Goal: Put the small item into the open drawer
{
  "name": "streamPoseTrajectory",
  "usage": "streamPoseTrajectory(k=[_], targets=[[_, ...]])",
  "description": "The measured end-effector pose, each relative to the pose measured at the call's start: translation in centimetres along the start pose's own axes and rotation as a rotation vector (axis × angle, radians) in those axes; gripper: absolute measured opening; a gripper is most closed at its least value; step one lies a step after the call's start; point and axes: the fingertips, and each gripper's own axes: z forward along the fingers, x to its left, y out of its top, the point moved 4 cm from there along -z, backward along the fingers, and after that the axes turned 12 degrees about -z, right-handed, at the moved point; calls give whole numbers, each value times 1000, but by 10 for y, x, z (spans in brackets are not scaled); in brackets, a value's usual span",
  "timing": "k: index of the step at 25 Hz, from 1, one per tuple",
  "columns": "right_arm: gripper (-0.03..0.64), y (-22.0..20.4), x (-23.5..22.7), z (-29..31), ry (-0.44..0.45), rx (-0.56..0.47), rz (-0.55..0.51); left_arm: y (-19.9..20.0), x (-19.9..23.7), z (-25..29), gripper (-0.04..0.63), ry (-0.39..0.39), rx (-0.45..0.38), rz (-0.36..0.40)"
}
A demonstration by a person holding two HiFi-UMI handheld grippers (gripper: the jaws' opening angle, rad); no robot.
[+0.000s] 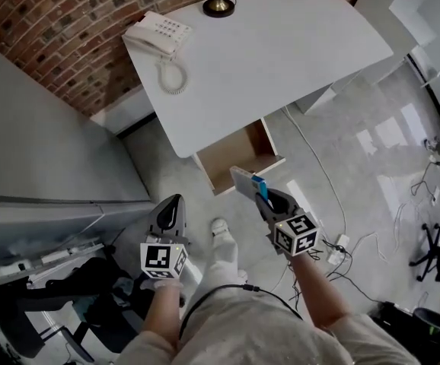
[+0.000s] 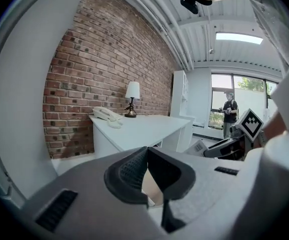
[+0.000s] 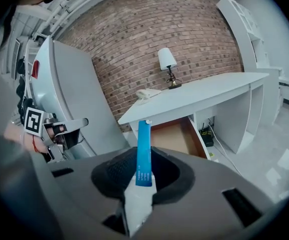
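Right gripper [image 3: 143,170]: fingers clamped on the small item [image 3: 144,151], a thin flat pack with a blue strip on a white body. It stands on edge between the pads, which press it from both sides, and it sticks out past the fingertips.

Left gripper [image 2: 147,151]: fingers together at the tips, nothing between them. In the head view it sits left of the right gripper, well apart from it, with the person's shoe [image 1: 220,225] on the floor between the two.

Drawer [image 1: 239,157]: pulled open under the front edge of the white counter [image 1: 281,59], wood-coloured inside.

Item position: not in the drawer. In the head view its far end overlaps the drawer's front panel near the right corner, and the right gripper is just in front of the drawer, aimed at it. In the right gripper view the open drawer lies straight beyond the item's tip. How high the item is above the drawer rim can't be told.

On the counter:
- A white phone [image 1: 157,35] with a coiled cord sits at the left end.
- The lamp [image 3: 167,64] is at the back edge, against the brick wall [image 2: 84,84].
- Both are well apart from the drawer.

Surroundings:
- A grey cabinet [image 1: 45,143] stands left of the counter.
- Cables [image 1: 342,245] run on the glossy floor to the right of the person.
- The left gripper view shows another person [image 2: 229,111] standing by a window far back.
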Motion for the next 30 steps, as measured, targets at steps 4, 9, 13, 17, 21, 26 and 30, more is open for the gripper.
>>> streamPoseTrajectory(k=[4, 9, 13, 17, 21, 26, 30], targets=[[89, 1, -4, 24, 8, 42, -19, -7, 8, 16, 6, -13, 18, -16], [89, 2, -6, 53, 19, 77, -45, -15, 19, 30, 6, -18, 37, -18], [89, -4, -4, 77, 28, 131, -107, -22, 24, 32, 6, -5, 46, -27], [89, -17, 3, 102, 46, 209, -208, -36, 31, 33, 6, 24, 54, -52], [89, -34, 3, 125, 49, 276, -303, -49, 35, 36, 5, 40, 59, -78], [89, -53, 10, 147, 88, 358, -473, -61, 42, 37, 6, 59, 68, -99], [89, -62, 15, 161, 109, 403, -556, -67, 46, 36, 6, 70, 75, -109]])
